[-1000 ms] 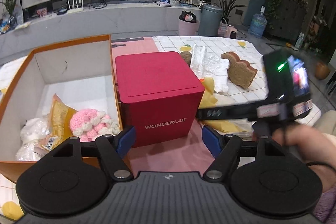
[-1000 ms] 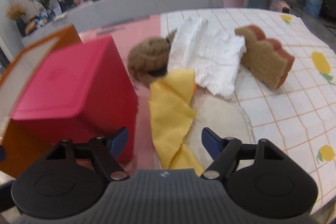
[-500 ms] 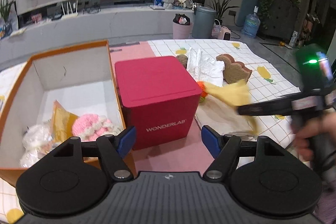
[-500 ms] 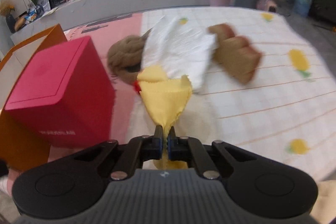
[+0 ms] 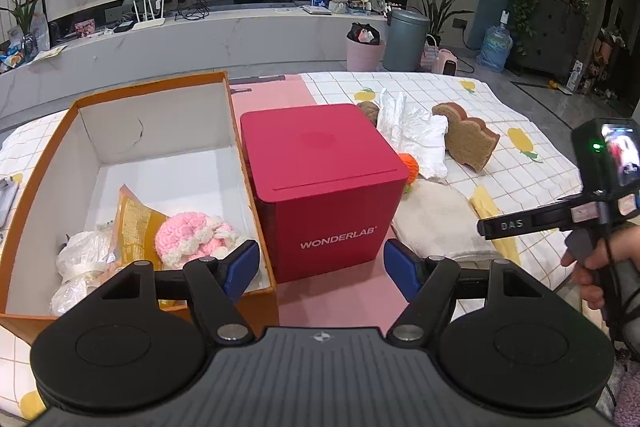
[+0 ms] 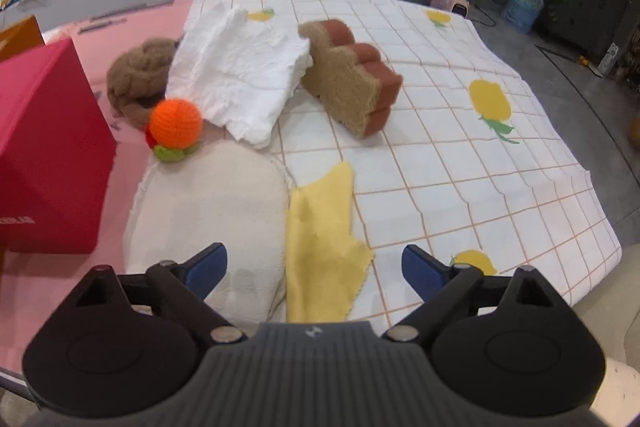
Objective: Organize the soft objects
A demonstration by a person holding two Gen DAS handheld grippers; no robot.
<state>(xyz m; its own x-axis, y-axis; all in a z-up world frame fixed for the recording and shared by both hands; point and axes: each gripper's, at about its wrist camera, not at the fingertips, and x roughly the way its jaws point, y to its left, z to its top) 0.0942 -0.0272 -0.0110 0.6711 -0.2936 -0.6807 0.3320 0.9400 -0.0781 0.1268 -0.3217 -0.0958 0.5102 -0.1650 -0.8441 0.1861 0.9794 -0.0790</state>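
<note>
The orange box (image 5: 132,163) is open at the top; its rear half is bare floor, while a pink knit (image 5: 188,239), a yellow packet (image 5: 132,223) and white bags (image 5: 80,259) fill the near end. The red cube (image 5: 320,179) stands just beside the box's right wall, blocking level passage between the box and the soft items. Right of the cube the items crowd together: orange ball (image 6: 176,123), brown yarn (image 6: 136,79), white cloth (image 6: 240,71), sponge (image 6: 352,83), cream pad (image 6: 212,211), yellow cloth (image 6: 320,239). The checked sheet (image 6: 480,187) right of the sponge and yellow cloth lies bare. The right gripper (image 6: 314,267) hangs over the yellow cloth, jaws wide, having just been opening, with nothing between them.
</note>
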